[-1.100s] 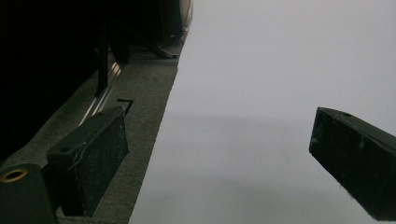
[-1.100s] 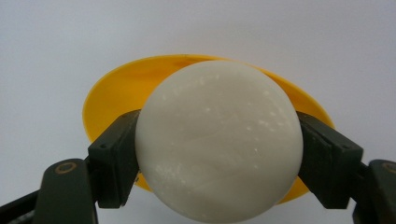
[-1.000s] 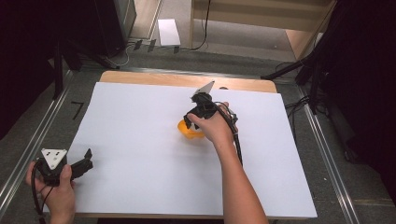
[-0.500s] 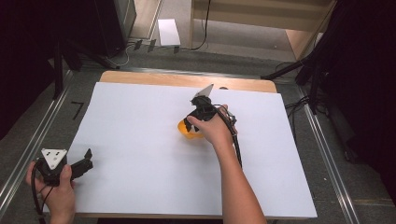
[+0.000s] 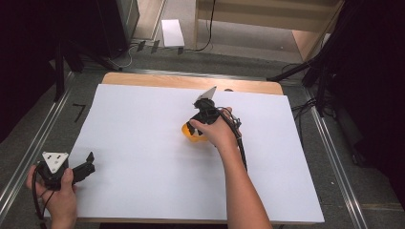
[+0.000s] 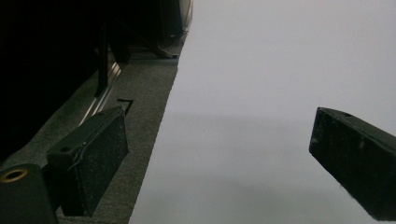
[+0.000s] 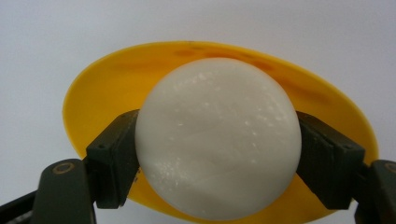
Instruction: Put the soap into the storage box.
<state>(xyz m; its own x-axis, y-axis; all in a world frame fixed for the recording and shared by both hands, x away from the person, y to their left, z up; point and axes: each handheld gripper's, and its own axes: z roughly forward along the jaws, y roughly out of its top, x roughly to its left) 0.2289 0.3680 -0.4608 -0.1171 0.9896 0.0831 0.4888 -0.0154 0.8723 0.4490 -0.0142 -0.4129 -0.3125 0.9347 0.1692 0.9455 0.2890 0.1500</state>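
Comparing with a second earlier, little had changed: your right tongs (image 7: 217,154) stayed clamped on the white ball (image 7: 217,140) over the yellow dish (image 5: 191,132), desk centre. Ball smooth, glossy, faintly pitted, not yet released. Your left tongs (image 5: 88,164) idled agape at 8 o'clock.

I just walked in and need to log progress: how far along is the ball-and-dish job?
Done: the right gripper has closed on the white ball. In hand: the ball sits over the yellow dish; whether it rests in it, I cannot tell. Left: letting go. The left gripper waits open.
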